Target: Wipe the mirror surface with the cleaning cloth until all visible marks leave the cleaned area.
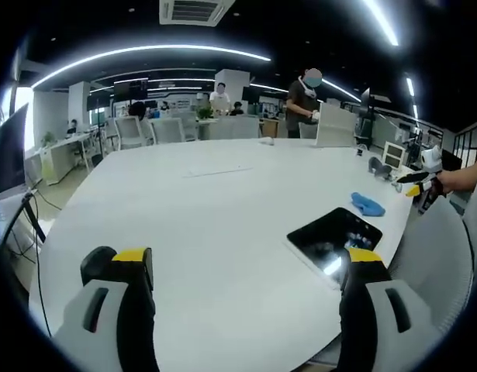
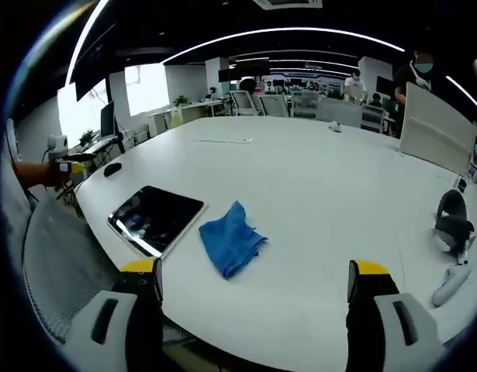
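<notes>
Here the cloth [image 2: 232, 239] lies ahead between open jaws.

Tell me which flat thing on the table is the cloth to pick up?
The crumpled blue cleaning cloth, lying beside the mirror, which is dark, rectangular and reflective.

Long ceiling light strips [image 1: 153, 53] are lighting the room evenly and making the white desk [image 1: 207, 225] glow pale, with only faint shadows. A window [image 2: 145, 87] is blowing out to white in the right gripper view. The dark mirror [image 1: 333, 236] is catching bright glints of reflected light. Fisheye distortion is bending straight lines toward the edges, and far details are softening.
</notes>
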### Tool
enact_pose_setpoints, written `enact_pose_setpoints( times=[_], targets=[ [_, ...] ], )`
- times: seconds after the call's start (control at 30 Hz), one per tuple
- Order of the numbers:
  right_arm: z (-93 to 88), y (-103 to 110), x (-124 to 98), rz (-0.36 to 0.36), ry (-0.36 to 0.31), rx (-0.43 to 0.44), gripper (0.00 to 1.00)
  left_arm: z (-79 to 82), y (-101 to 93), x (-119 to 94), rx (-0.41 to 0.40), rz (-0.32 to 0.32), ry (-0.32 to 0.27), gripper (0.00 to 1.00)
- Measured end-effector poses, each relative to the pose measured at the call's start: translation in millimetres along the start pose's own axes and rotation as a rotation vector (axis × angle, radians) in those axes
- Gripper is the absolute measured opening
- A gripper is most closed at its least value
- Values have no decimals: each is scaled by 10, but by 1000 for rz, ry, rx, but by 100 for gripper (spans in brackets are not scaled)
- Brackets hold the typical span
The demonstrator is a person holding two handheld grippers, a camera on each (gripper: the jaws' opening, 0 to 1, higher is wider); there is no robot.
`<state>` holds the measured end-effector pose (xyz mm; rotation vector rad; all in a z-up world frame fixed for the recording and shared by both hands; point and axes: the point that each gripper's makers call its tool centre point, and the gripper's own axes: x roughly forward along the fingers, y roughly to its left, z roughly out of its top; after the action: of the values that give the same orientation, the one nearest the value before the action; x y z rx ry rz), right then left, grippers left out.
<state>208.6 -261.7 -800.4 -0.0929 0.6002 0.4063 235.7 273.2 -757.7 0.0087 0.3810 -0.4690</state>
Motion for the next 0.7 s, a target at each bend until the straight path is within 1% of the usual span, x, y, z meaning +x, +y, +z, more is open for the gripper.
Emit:
enact_pose_setpoints(
  times=[0.1,0.33,0.47,0.5,0.57,0.67,0.7],
  targets=[
    [8,1,16,0,2,-2,98,4,-13,1,20,-6,-5,99],
    [55,27,65,3,-2,-6,98,12,26,-1,15,-1,3,99],
    [116,50,152,-3,0,-3,98,24,41,6,13,2,3,99],
    [136,68,177,0,-1,0,98,25,41,8,14,3,4,99],
    [181,114,255,1,2,-6,90,24,42,16,15,5,4,99],
    [274,194,405,13,-9,-24,87,15,33,34,14,2,4,99],
    [288,229,496,19,4,-29,83,12,26,37,13,0,5,99]
  ],
)
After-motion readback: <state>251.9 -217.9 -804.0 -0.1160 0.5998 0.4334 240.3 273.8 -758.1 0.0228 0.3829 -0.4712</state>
